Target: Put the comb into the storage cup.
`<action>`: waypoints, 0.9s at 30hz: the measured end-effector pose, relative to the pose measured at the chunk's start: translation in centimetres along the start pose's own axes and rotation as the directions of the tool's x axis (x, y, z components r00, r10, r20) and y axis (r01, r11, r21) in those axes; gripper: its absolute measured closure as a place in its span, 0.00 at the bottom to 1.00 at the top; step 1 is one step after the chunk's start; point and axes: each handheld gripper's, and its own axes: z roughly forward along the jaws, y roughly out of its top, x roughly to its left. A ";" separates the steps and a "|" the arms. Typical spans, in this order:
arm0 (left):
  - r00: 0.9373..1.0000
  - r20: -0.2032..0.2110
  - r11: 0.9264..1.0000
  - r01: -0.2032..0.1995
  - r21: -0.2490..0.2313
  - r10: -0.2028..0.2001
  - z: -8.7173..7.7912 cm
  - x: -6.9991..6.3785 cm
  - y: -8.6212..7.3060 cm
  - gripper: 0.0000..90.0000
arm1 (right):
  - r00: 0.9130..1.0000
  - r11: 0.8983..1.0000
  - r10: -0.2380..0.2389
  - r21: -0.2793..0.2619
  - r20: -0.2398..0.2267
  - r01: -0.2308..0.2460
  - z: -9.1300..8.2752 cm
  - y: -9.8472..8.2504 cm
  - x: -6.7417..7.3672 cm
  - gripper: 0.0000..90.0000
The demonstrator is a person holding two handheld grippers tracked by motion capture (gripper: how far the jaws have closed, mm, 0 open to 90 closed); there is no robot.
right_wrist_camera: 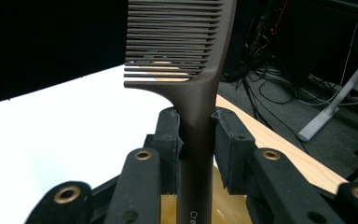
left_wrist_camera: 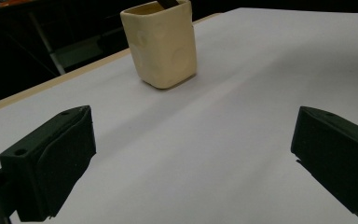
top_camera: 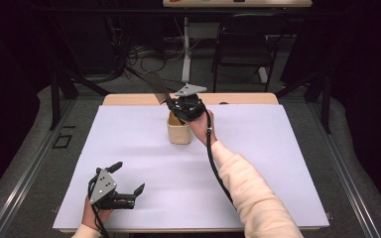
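A dark brown comb (right_wrist_camera: 193,74) with evenly ruled teeth is seen, with pale lettering printed low on its handle. A cream-yellow cup (left_wrist_camera: 161,44), plain apart from faint round dimples, is shown with a glossy amber inside. The bench (top_camera: 129,144) is covered by a plain white sheet, and a light wood edge is left bare at its far side. Each hand-held gripper is black, the right hand-held gripper (right_wrist_camera: 196,140) with brass-coloured rivets and the left hand-held gripper (top_camera: 126,182) with a grey plate. A cream sleeve (top_camera: 248,191) is worn.
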 end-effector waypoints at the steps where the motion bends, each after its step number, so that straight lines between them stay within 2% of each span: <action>1: 1.000 0.001 1.000 0.000 0.000 0.000 0.0 0.0 0.0 0.00 | 1.000 1.000 0.001 0.003 -0.002 -0.001 0.1 -0.1 0.0 0.80; 27: 1.000 -0.001 1.000 0.001 0.004 -0.001 0.0 0.0 0.0 0.00 | 1.000 0.999 0.015 0.047 -0.006 -0.015 0.6 -1.7 -0.4 0.80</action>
